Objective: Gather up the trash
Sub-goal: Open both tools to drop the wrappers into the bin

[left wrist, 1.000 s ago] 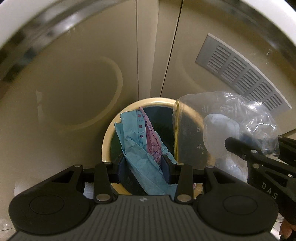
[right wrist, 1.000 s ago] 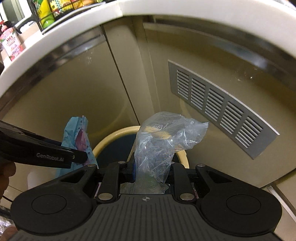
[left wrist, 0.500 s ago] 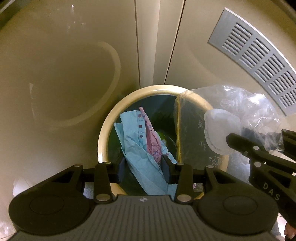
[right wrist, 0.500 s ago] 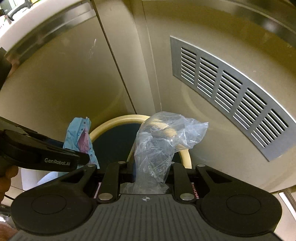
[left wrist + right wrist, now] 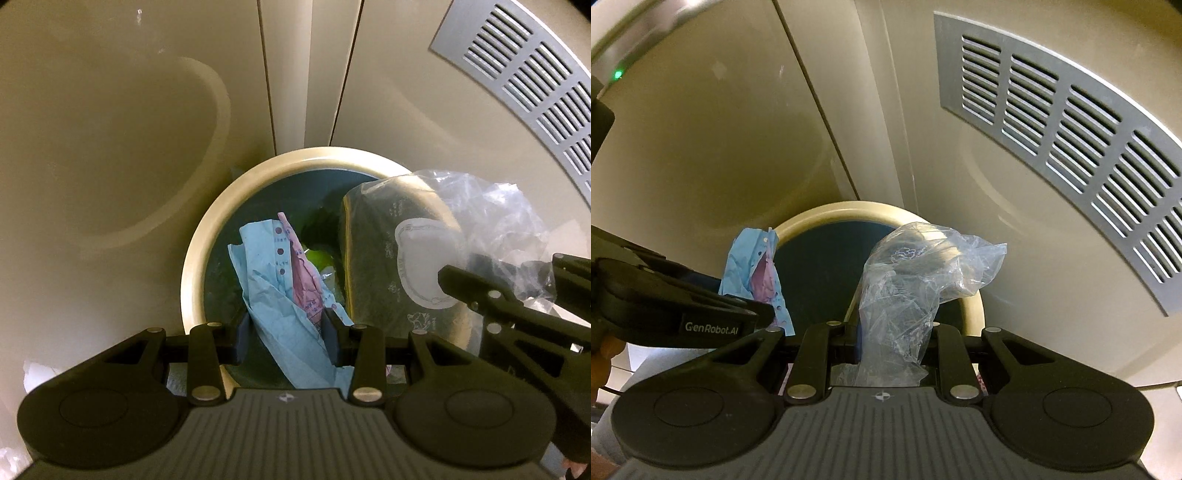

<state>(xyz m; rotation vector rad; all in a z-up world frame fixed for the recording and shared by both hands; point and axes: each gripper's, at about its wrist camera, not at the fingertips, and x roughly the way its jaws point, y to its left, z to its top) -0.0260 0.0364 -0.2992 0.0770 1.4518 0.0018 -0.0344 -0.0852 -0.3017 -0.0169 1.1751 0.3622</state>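
Observation:
A round bin with a cream rim [image 5: 207, 236] [image 5: 827, 212] and dark liner stands against beige cabinet doors. My left gripper [image 5: 286, 334] is shut on a crumpled blue and pink paper wrapper [image 5: 273, 280] [image 5: 753, 266], held over the bin's mouth. My right gripper [image 5: 892, 339] is shut on a clear crumpled plastic bag [image 5: 919, 273] [image 5: 461, 236], which hangs over the bin's right rim. Green scraps [image 5: 319, 256] lie at the bottom of the bin.
Beige cabinet doors [image 5: 129, 110] rise behind the bin, with a grey slotted vent [image 5: 1071, 122] [image 5: 528, 74] at the right. A green light [image 5: 617, 75] glows at the upper left of the right wrist view. A fingertip [image 5: 602, 354] shows at that view's left edge.
Both grippers have moved down and closer to the bin, each still shut on its piece of trash. The white counter edge above has left both views.

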